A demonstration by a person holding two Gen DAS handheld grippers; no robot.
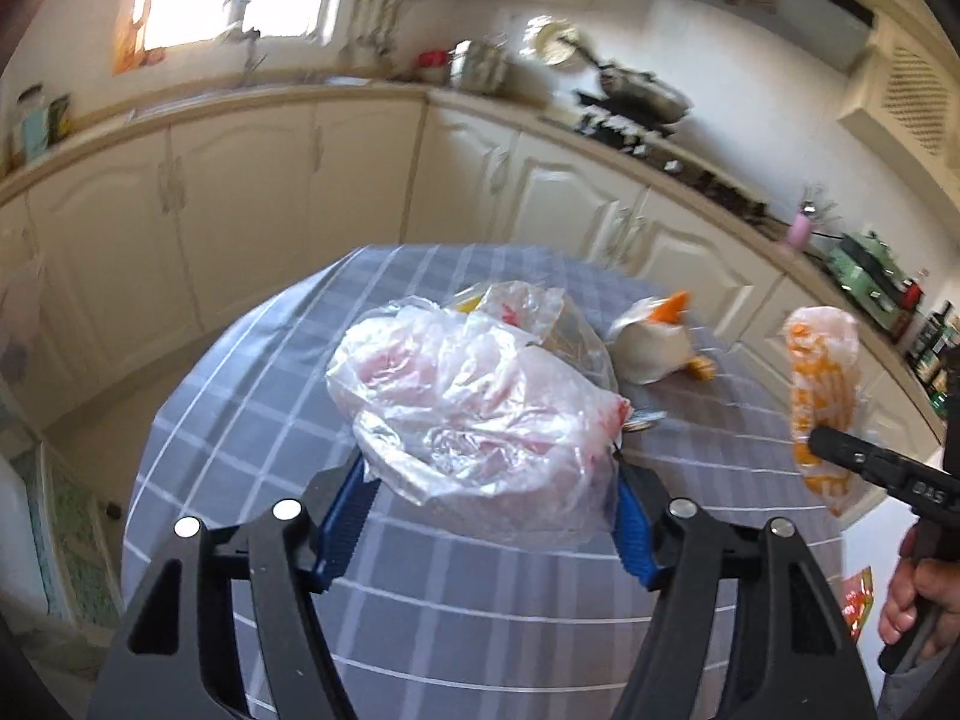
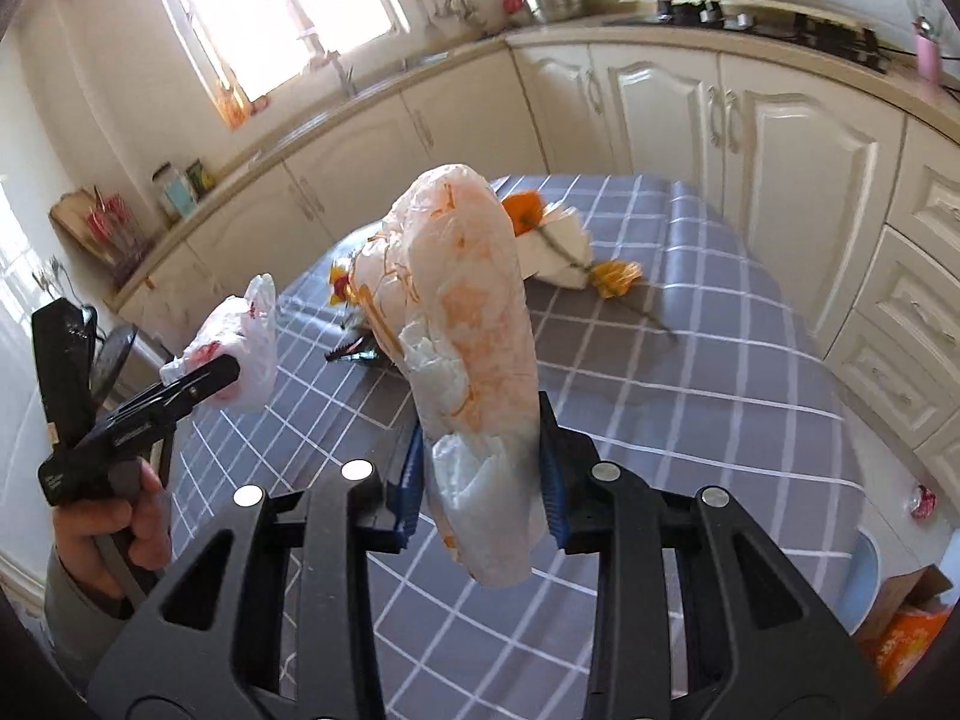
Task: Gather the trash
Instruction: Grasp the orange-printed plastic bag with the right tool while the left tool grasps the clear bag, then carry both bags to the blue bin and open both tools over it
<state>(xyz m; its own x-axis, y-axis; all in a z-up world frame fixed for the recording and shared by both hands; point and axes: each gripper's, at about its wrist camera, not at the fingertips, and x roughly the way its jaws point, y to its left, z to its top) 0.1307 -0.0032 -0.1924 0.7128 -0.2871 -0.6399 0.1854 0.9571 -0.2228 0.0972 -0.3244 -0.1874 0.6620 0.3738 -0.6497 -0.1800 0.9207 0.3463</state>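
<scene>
My left gripper point(image 1: 489, 468) is shut on a crumpled clear plastic bag with red print point(image 1: 474, 402) and holds it above the grey checked table point(image 1: 456, 618); it also shows in the right wrist view point(image 2: 237, 354). My right gripper point(image 2: 480, 450) is shut on a white and orange plastic bag point(image 2: 462, 324), lifted above the table; it also shows in the left wrist view point(image 1: 822, 396). More trash lies on the table: a white paper wad with orange bits point(image 1: 651, 342), point(image 2: 558, 252), a dried flower point(image 2: 618, 279), a yellow wrapper point(image 2: 342, 285) and a small dark clip point(image 2: 354, 354).
Cream kitchen cabinets point(image 1: 252, 198) and a worktop with pots, jars and a stove point(image 1: 630, 114) curve round behind the table. A cardboard box with an orange bag point(image 2: 912, 630) and a pale blue stool point(image 2: 864, 576) stand on the floor to the right.
</scene>
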